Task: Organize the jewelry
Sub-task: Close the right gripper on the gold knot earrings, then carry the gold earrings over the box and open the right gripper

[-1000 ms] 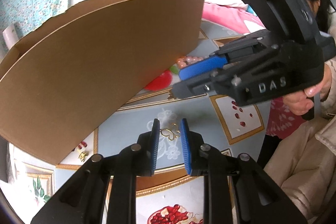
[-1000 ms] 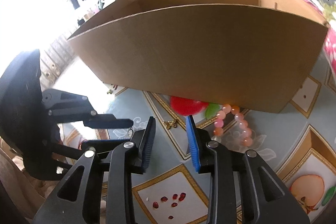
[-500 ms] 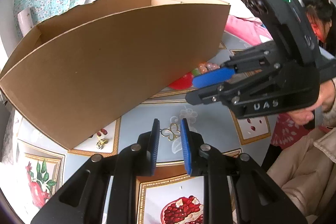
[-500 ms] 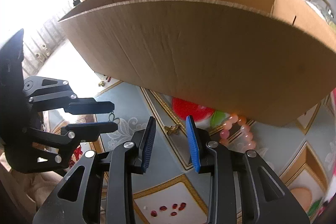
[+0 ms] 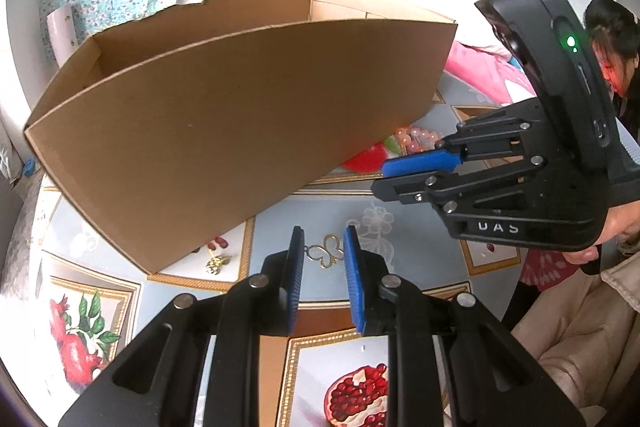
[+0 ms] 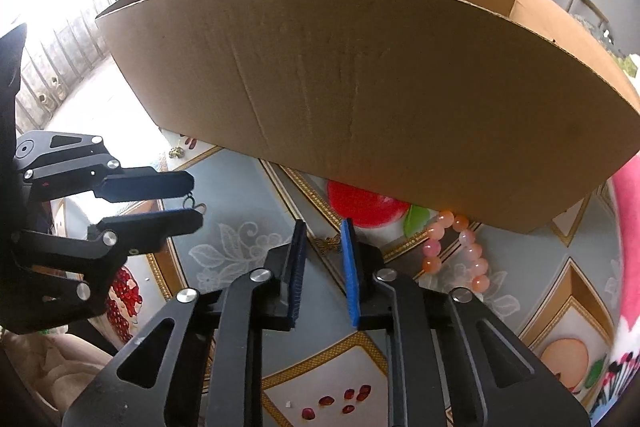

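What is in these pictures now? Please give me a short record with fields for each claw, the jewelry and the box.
left claw: shut on a gold earring, above the table
right claw: open, empty, aimed at a small gold charm on the table
bracelet: pink beads, beside the box
box: cardboard, open top, contents hidden
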A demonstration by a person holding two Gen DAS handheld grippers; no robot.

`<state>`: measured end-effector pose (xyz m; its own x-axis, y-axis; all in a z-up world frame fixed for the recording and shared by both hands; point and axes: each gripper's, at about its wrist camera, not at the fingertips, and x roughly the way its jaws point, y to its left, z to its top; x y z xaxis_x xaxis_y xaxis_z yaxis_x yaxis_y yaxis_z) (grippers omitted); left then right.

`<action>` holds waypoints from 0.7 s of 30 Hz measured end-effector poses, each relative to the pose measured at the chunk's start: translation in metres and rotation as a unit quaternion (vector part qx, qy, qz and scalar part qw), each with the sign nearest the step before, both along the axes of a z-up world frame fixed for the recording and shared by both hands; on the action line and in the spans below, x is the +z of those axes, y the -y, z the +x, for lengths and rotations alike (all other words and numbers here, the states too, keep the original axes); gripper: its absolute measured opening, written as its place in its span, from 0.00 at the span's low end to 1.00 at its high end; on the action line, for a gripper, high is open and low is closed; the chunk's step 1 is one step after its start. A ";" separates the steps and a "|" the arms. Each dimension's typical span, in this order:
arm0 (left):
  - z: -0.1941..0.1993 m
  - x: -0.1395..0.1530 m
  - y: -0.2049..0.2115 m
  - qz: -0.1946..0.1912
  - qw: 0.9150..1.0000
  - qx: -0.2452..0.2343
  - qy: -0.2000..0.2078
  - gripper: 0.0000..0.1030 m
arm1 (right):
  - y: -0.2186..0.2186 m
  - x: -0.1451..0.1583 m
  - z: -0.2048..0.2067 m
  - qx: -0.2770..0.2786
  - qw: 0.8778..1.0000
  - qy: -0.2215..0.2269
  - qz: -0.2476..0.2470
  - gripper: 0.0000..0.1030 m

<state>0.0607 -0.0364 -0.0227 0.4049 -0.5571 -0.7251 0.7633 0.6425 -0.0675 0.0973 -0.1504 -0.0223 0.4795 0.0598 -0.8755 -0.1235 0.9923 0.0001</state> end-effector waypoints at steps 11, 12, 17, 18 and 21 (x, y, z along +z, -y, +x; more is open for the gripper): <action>-0.006 0.011 -0.011 -0.003 1.000 0.026 0.014 0.19 | 0.023 0.003 -0.010 -0.010 0.999 0.006 0.037 0.09; -0.007 0.012 -0.012 -0.003 0.999 0.029 0.016 0.19 | 0.025 0.004 -0.011 -0.010 0.999 0.008 0.040 0.09; -0.012 0.021 -0.016 -0.008 0.999 0.033 0.021 0.19 | 0.035 0.013 -0.018 -0.006 0.998 0.026 0.050 0.09; -0.014 0.025 -0.018 -0.011 0.999 0.034 0.022 0.19 | 0.037 0.016 -0.020 -0.004 0.998 0.030 0.052 0.09; -0.019 0.042 -0.027 -0.032 0.999 0.034 0.023 0.19 | 0.039 0.036 -0.030 0.007 0.996 0.048 0.074 0.09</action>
<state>0.0420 -0.0097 0.0197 0.4752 -0.5714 -0.6690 0.7217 0.6882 -0.0752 0.0674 -0.1898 0.0138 0.5588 0.1918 -0.8068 -0.1432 0.9806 0.1340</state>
